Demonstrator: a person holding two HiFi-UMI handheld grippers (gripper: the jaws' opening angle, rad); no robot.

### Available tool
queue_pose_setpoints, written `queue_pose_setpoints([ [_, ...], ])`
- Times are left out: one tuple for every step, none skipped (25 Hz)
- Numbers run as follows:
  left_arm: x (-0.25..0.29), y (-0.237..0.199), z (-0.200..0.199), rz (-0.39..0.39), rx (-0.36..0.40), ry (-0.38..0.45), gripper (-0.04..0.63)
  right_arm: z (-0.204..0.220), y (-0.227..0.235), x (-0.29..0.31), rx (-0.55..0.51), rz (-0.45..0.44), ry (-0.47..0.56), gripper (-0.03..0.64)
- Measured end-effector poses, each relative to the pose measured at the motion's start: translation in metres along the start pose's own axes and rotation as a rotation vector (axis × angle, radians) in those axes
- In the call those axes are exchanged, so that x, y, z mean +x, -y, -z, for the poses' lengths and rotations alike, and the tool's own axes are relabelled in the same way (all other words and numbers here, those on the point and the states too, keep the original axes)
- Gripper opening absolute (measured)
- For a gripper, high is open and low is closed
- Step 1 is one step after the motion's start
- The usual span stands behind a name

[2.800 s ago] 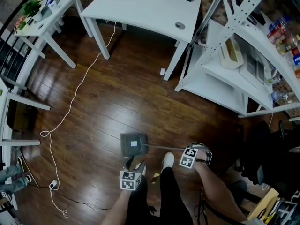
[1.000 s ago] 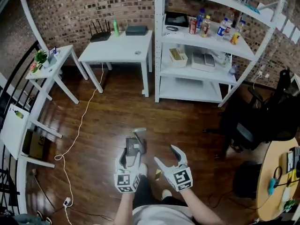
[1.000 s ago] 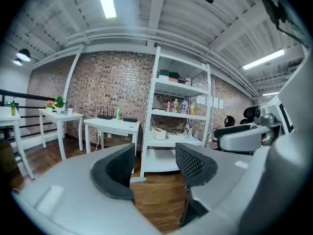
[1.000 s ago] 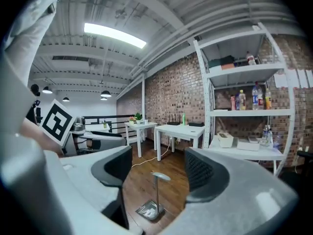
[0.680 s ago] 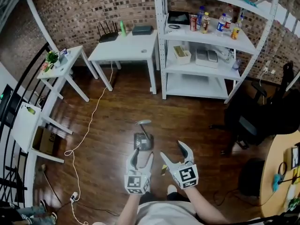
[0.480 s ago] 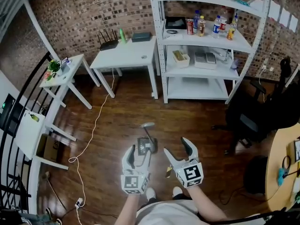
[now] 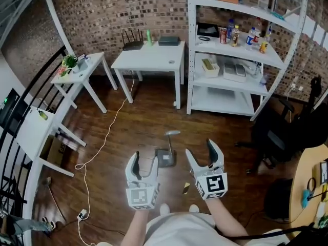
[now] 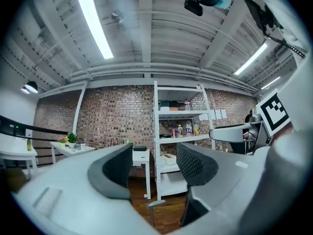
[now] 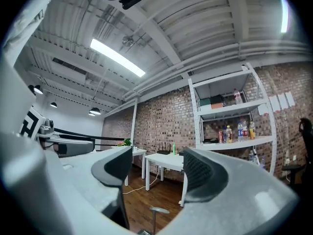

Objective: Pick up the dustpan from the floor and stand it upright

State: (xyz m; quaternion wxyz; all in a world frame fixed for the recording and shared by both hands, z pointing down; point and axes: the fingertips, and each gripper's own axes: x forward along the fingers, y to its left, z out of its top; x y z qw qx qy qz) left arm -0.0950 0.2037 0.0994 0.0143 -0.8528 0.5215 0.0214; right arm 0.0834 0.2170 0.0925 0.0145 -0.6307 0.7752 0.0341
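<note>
The grey dustpan [image 7: 165, 158] stands upright on the dark wood floor, its long handle [image 7: 170, 137] rising to a flat top. Both grippers hover nearer to me than the dustpan, apart from it. My left gripper [image 7: 145, 163] is open and empty, a little left of the pan. My right gripper [image 7: 201, 154] is open and empty too, just right of it. Low between the jaws, the handle top shows in the left gripper view [image 8: 156, 204] and in the right gripper view [image 9: 159, 210].
A white table [image 7: 151, 56] and a white shelf rack [image 7: 241, 81] with bottles stand along the brick wall. A small side table [image 7: 78, 70] is at the left, with a white cable [image 7: 105, 137] trailing across the floor. A black chair [image 7: 284, 132] is at the right.
The dustpan lay flat on the floor with my right gripper at its handle; now it stands upright. Both grippers have let go, drawn back and risen, and my view has lifted.
</note>
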Motion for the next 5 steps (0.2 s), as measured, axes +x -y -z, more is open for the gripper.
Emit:
queue_pose_setpoints([
  [-0.002, -0.006, 0.000, -0.006, -0.006, 0.003, 0.286, -0.001, -0.004, 0.002, -0.001, 0.004, -0.006, 0.311],
  [-0.003, -0.012, -0.001, -0.009, -0.010, 0.006, 0.290, -0.002, -0.009, 0.004, -0.005, 0.008, -0.015, 0.311],
  [-0.005, -0.019, -0.002, -0.011, -0.013, 0.012, 0.293, -0.004, -0.015, 0.006, -0.013, 0.012, -0.024, 0.311],
  [-0.006, -0.026, -0.004, -0.015, -0.014, 0.018, 0.296, -0.005, -0.021, 0.008, -0.021, 0.014, -0.033, 0.311],
  [-0.008, -0.033, -0.006, -0.019, -0.015, 0.025, 0.299, -0.007, -0.027, 0.010, -0.030, 0.017, -0.041, 0.311],
])
